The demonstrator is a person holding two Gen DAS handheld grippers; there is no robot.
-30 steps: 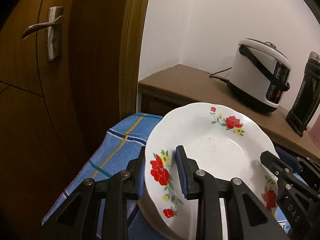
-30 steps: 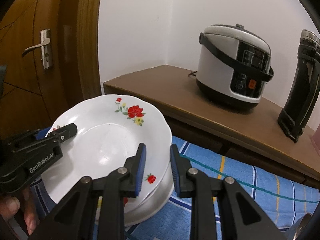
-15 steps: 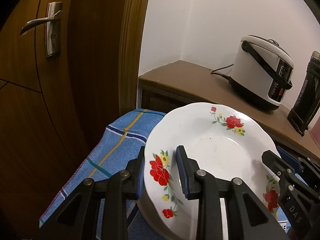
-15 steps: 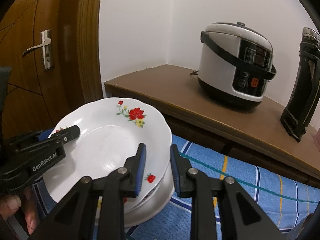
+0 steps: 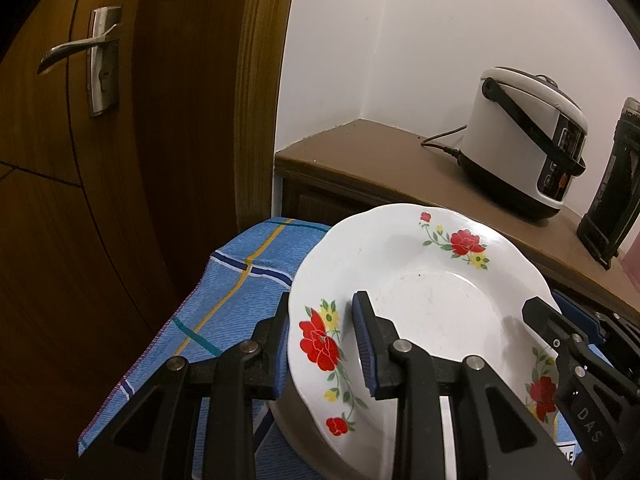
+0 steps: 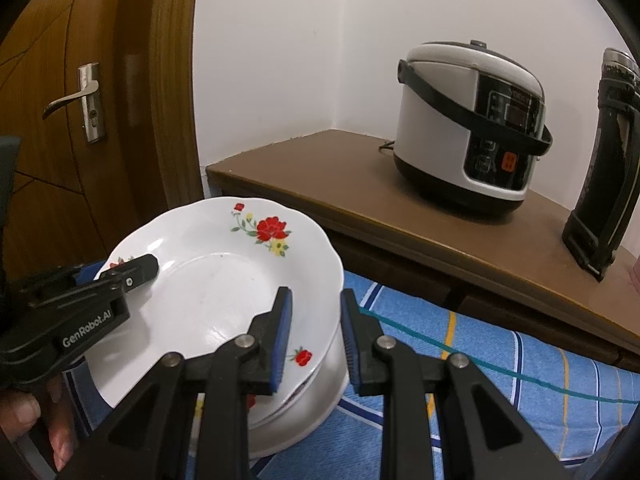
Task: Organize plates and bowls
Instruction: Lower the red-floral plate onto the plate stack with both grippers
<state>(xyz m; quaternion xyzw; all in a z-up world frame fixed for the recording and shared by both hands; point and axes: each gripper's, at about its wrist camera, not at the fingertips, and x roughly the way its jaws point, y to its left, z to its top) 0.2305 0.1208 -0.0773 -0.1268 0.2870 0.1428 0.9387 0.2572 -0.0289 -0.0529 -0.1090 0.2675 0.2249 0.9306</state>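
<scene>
A white floral plate (image 5: pixel 424 312) is held between both grippers, a little above a stack of white dishes (image 6: pixel 296 408) on the blue checked cloth (image 5: pixel 240 280). My left gripper (image 5: pixel 322 344) is shut on the plate's left rim, one finger over and one under. My right gripper (image 6: pixel 314 336) is shut on the plate's right rim in the same way; the plate shows in the right wrist view (image 6: pixel 224 280) too. Each gripper appears in the other's view.
A brown wooden counter (image 6: pixel 400 208) stands behind, with a white rice cooker (image 6: pixel 472 128) and a black flask (image 6: pixel 608 160) on it. A wooden door (image 5: pixel 100 160) with a metal handle (image 5: pixel 84 52) is at the left.
Both grippers and the plate have lifted slightly above the stack. The grip on both rims is unchanged.
</scene>
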